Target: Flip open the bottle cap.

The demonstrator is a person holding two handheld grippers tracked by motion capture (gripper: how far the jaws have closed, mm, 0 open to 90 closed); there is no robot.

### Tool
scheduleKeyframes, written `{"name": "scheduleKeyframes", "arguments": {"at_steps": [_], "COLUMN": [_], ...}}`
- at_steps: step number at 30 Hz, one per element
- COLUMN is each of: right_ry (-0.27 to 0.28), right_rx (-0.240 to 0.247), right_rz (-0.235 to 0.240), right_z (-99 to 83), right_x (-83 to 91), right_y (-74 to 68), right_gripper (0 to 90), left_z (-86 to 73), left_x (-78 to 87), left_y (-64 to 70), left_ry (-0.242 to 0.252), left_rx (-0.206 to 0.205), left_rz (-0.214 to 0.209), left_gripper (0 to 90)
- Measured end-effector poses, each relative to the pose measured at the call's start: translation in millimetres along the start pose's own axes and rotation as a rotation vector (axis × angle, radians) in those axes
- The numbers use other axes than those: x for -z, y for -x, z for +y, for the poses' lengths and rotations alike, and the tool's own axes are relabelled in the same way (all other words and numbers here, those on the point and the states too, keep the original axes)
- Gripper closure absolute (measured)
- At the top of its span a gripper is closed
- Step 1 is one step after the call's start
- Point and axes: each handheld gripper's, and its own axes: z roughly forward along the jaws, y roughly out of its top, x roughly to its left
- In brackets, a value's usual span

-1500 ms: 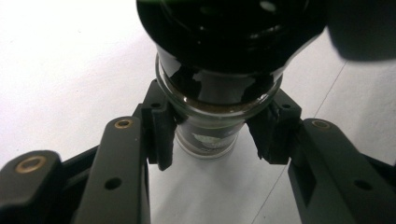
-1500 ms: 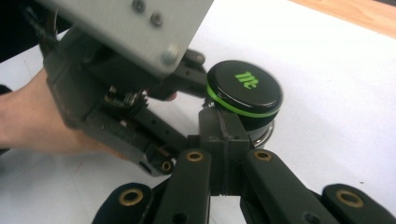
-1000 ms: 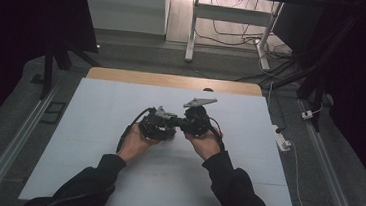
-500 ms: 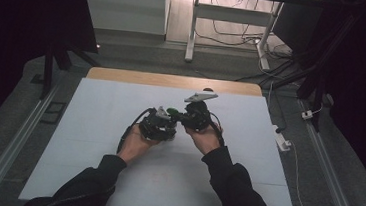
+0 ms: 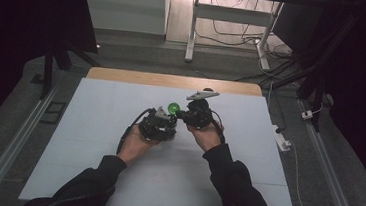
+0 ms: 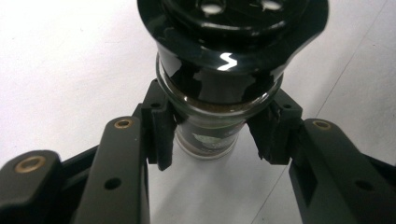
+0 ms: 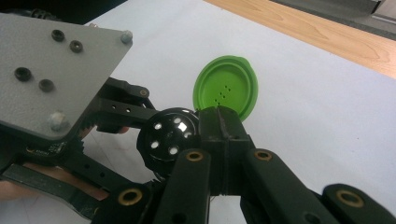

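Observation:
A small glass jar (image 6: 210, 140) with a glossy black shaker top (image 7: 167, 134) lies gripped at its neck by my left gripper (image 6: 212, 133), shut on it above the white table. A round green flip lid (image 7: 227, 89) stands swung open beside the holed top. My right gripper (image 7: 223, 116) is shut on the lid's lower edge. In the high view the left gripper (image 5: 158, 126) and right gripper (image 5: 196, 115) meet at mid-table, with the green lid (image 5: 173, 107) between them.
The white table surface (image 5: 93, 125) has a wooden strip (image 5: 173, 80) along its far edge. Past it stand a desk frame and floor cables (image 5: 237, 32). A power strip (image 5: 282, 139) lies off the table's right side.
The green lid has swung open and now stands up bright between the grippers. My right gripper has shifted slightly away from me; the left one has barely moved.

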Motion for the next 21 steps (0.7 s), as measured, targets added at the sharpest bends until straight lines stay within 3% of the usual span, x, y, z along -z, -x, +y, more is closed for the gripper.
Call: {"name": "scheduleKeyframes", "arguments": {"at_steps": [4,9,16,21], "right_ry": [0.005,0.017,0.015,0.009], "right_rx": [0.01,0.023,0.023,0.018], "right_rz": [0.008,0.011,0.022,0.021], "right_z": [-0.1,0.5,-2.0,-8.7], "right_x": [2.5,8.6,17.6,26.6], "right_y": [-1.6,-5.2,-9.5,-10.0], "right_gripper": [89.9,83.9,69.6,59.7], "left_z": [1.2,2.4,-0.1,-5.7], "left_x": [0.0,2.3,20.4,34.9], "left_y": [-1.6,-1.6,-7.5,-12.2], "left_ry": [-0.01,-0.028,-0.009,0.0], "left_rx": [-0.009,-0.025,0.016,0.062], "left_rz": [-0.01,-0.008,-0.052,-0.111], "left_gripper": [52.4,37.5,26.7,19.9]}}
